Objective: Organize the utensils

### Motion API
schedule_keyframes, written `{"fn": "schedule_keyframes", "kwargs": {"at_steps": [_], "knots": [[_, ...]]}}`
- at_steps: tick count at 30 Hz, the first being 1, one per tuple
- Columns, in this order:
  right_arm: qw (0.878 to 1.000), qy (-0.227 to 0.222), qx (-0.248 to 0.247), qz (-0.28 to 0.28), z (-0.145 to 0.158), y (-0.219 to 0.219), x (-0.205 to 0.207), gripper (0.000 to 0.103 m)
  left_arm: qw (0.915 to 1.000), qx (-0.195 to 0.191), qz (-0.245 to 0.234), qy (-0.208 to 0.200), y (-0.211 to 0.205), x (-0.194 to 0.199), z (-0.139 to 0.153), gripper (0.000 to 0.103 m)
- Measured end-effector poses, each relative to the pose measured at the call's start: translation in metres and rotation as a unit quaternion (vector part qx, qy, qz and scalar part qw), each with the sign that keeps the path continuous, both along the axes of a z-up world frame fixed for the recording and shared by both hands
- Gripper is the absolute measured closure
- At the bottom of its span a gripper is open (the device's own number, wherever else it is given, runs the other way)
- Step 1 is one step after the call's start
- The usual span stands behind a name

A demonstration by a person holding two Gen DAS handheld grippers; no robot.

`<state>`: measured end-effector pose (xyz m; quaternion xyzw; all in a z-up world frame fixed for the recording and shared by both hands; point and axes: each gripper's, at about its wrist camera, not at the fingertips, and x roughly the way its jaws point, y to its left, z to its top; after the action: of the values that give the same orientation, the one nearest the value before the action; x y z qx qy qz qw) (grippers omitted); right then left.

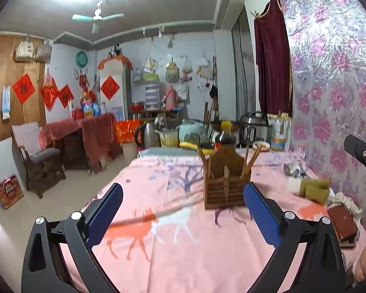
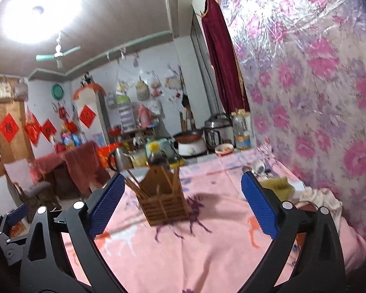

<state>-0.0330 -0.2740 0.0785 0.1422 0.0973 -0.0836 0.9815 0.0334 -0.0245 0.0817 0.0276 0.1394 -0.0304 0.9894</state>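
A brown wooden utensil holder point(image 1: 225, 183) stands on the pink tablecloth point(image 1: 183, 244) with several chopsticks point(image 1: 252, 157) upright in it. It also shows in the right wrist view point(image 2: 162, 200). A blurred chopstick point(image 1: 156, 216) lies on the cloth in front of my left gripper point(image 1: 183, 207), which is open and empty. My right gripper point(image 2: 181, 202) is open and empty, just short of the holder. A metal spoon point(image 1: 291, 171) lies at the far right by the wall.
A yellow-green sponge point(image 1: 314, 188), a cloth point(image 1: 346, 201) and a dark red box point(image 1: 342, 222) lie along the right wall. Bottles, a rice cooker point(image 1: 252, 124) and a kettle point(image 1: 148, 135) stand at the table's far end. A chair point(image 1: 36, 153) stands left.
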Motion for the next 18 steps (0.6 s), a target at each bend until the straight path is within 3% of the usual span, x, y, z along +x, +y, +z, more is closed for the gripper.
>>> {"fn": "schedule_keyframes", "kwargs": {"at_steps": [7, 18], "knots": [[0.999, 0.020, -0.025, -0.011, -0.014, 0.013, -0.012, 0.010, 0.9999, -0.014, 0.000, -0.002, 0.010, -0.013, -0.001, 0.006], [0.999, 0.032, -0.040, 0.002, -0.021, 0.021, -0.015, 0.010, 0.9999, 0.001, 0.009, -0.009, 0.002, -0.020, -0.002, 0.006]]}}
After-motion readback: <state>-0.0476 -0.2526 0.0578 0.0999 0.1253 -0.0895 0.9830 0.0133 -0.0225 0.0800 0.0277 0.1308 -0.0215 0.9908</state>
